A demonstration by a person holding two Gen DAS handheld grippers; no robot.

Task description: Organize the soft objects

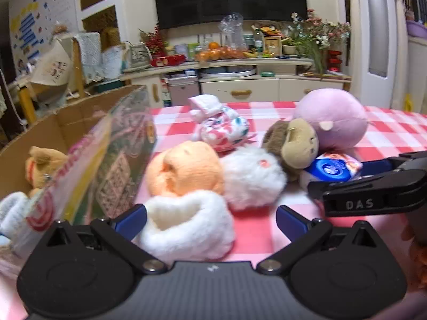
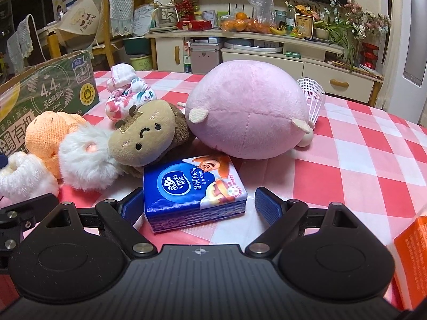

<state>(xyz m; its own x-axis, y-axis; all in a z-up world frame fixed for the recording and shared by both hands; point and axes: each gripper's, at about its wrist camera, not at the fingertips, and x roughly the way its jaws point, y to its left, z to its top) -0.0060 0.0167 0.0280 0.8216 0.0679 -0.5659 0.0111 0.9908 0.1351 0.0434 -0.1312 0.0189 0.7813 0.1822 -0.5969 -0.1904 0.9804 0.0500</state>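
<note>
While both claws rest low over the red-and-white checked tablecloth [image 2: 360, 160], each stands with its fingers spread apart and nothing gripped.

The left claw [image 1: 210, 220] has a white fluffy sock [image 1: 186, 226] lying between its blue pads, close to the left pad and clear of the right one. Just beyond the sock sits an orange knitted piece [image 1: 184, 169], and to the right of that a white fur ball [image 1: 252, 180]. To the claw's left stands a cardboard box [image 1: 66, 125], open, with a small orange plush toy [image 1: 42, 165] inside it. The right claw's black body reaches in from the right edge of this view.

The right claw [image 2: 197, 204] has a blue pack of tissues [image 2: 194, 194] between its fingers; the left pad is just beside the pack, the right pad stands apart from it. Ahead of the pack lies a brown plush toy with a stitched face [image 2: 146, 138], and ahead to the right, a big pink plush ball [image 2: 248, 109]. Behind that ball a white shuttlecock [image 2: 313, 98] shows. Farther ahead and left lies a flowered cloth bundle [image 2: 128, 93].
</note>
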